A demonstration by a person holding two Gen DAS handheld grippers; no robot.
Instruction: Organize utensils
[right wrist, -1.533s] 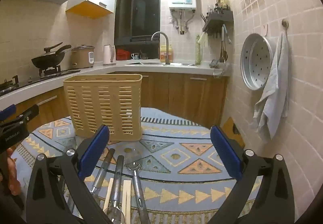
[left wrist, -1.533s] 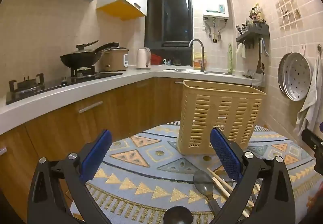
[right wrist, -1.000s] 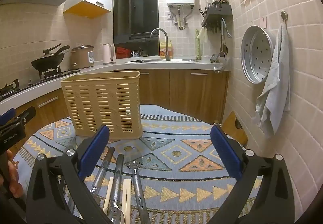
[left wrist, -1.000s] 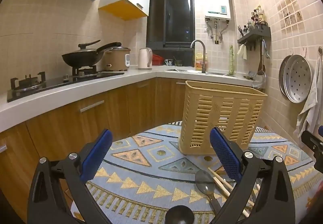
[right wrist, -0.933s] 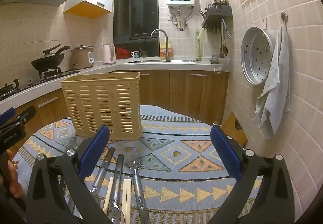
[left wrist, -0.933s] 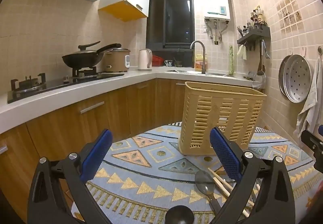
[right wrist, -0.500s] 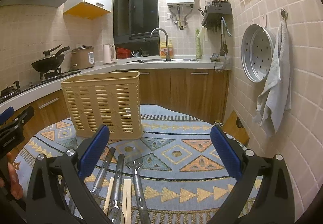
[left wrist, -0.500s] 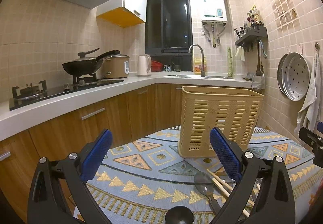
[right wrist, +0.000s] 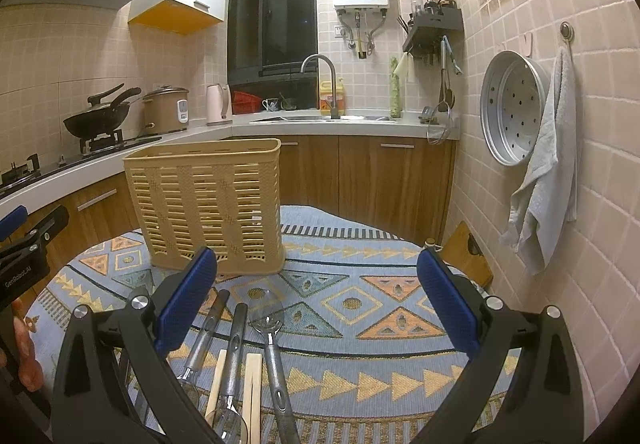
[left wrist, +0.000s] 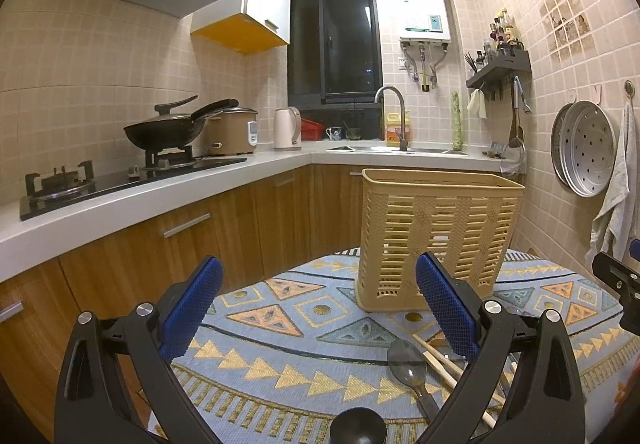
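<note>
Compared with the earlier frames, more ceiling and range hood are seen; both views are tilted slightly upward. The left gripper [left wrist: 318, 308] and right gripper [right wrist: 316, 300] are held wide, nothing grasped. The basket [right wrist: 208, 200] is placed upright toward the tabletop's [right wrist: 360, 328] far edge. Utensils [right wrist: 240, 344] at the near edge are cut off by the frame and partly hidden by the fingers.
</note>
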